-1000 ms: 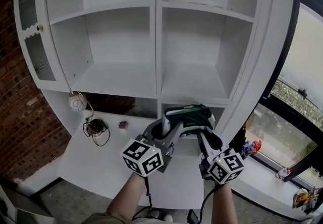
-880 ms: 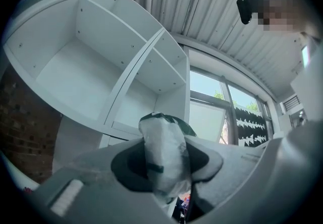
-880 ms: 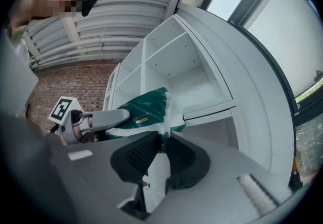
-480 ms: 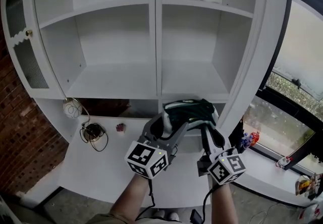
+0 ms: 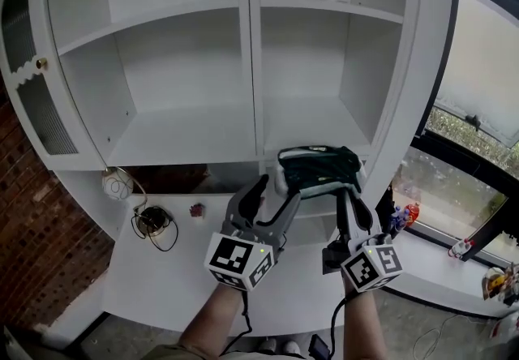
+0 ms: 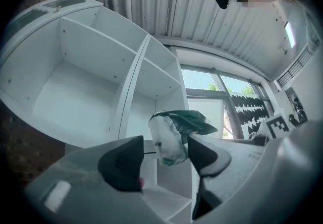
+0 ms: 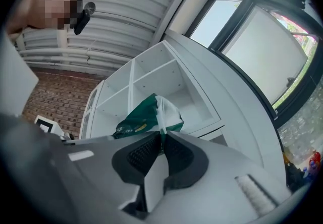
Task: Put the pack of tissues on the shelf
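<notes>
tissue pack [image 5: 318,169] level, long axis left-right

Reaching up from the bottom of the head view with both bare forearms, left forearm [image 5: 212,324] and right forearm [image 5: 360,324], side by side and near each other. Holding the left gripper [image 5: 274,193] tilted upward and leaning toward the right one, left marker cube [image 5: 239,259] nearest the camera; jaws spread wide, just been opening, clamping nothing, with one end of the pack of tissues [image 5: 316,168] in the gap, close beside one pad. Holding the right gripper [image 5: 351,203] more upright, right marker cube [image 5: 371,267] just above the wrist; jaws almost together, just been closing, pinched on the pack's thin white edge and bearing it.
</notes>
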The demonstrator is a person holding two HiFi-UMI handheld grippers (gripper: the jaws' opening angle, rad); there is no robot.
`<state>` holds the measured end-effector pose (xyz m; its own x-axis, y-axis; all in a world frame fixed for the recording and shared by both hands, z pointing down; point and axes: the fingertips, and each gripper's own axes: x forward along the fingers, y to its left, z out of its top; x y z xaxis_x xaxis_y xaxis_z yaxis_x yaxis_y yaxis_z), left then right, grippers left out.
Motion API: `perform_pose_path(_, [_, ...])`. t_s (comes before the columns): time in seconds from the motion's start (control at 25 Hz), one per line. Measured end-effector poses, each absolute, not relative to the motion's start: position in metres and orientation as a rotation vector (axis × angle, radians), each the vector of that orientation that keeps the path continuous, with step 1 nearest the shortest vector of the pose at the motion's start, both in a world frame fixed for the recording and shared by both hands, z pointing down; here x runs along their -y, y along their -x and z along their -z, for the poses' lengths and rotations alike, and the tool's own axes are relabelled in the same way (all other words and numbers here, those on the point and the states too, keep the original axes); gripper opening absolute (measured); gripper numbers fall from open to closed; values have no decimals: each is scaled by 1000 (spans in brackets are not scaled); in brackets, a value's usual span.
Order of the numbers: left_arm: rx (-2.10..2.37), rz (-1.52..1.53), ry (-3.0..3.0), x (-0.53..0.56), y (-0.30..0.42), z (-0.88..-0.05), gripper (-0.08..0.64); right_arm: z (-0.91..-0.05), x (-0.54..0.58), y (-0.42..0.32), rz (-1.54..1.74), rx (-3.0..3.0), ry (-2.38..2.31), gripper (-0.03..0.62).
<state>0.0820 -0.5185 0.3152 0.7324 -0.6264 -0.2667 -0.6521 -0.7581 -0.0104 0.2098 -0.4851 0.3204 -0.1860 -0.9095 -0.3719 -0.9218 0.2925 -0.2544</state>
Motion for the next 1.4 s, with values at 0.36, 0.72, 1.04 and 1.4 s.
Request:
perform_pose_path(0.36, [-1050,-326,2760,516,-86,-310,144,-315,487,-209,-36,-2104,1632,29])
perform_pose_path(0.72, [-1135,-224,2682,530,-111,-281,104,-286,504,-227,-140,-2246,1713,34])
perform_pose_path(1.04, [-1247,-136,2594,554,-124,-251,101,-256,531,-238,-275,-2360,1801,37])
perform_pose_path(1.4, [-1369,-56,2562,580,-135,-240,101,-244,563,-245,-324,-2426,1947,38])
